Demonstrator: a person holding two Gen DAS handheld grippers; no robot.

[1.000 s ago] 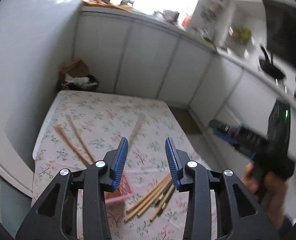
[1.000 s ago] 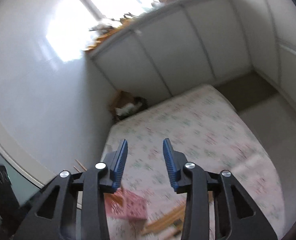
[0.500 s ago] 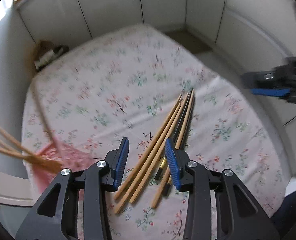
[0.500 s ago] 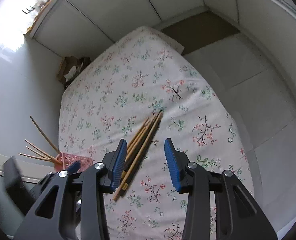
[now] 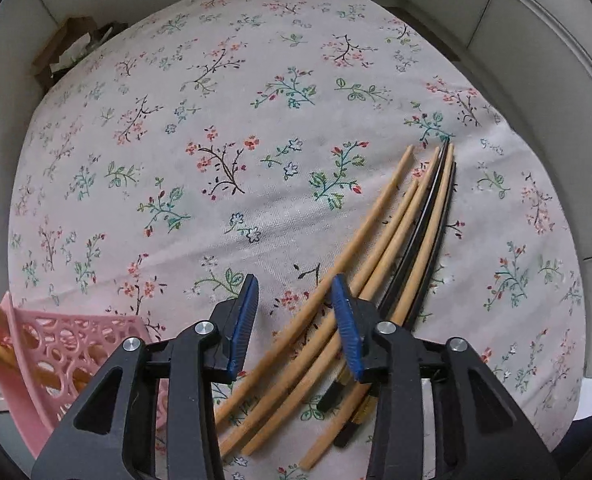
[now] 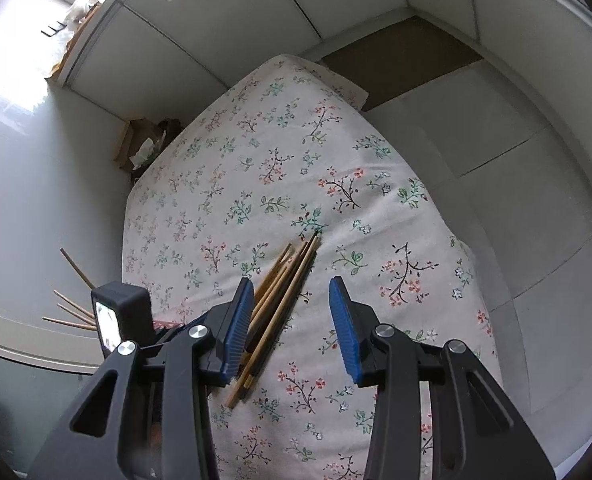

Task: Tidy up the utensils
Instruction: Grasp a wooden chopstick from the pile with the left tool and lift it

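Dropping steeply onto the chopstick pile: left gripper [image 5: 294, 324] now sits low over the floral tablecloth [image 5: 232, 128], far lower than a second ago when the far cabinets and a window filled its view. Jaws have just been closing, now at a narrowish gap, blue pads straddling the nearest wooden chopstick [image 5: 335, 268] but not visibly pressing it, so nothing gripped yet. Rest of the loose bundle, wooden sticks plus dark chopsticks [image 5: 427, 228], fans out to the right of the pads, partly under the right-hand finger. Right gripper [image 6: 290, 326] also lower than before, jaws at a moderate gap with nothing between them, hovering above the cloth just right of the same bundle [image 6: 284, 296]; left gripper's body visible at its left edge. Reads as a pick about to start on one stick, likely for transfer to the holder; grabbing a single stick from a touching fan risks dragging neighbours. Containers: pink lattice basket [image 5: 68, 344] at the near-left table corner, just beside the left gripper, already holding several wooden chopsticks [image 6: 74, 312] that stick out past the table edge; exact count hard to tell. Brown box [image 6: 140, 144] on the floor by the far corner, with what looks like crumpled paper inside.
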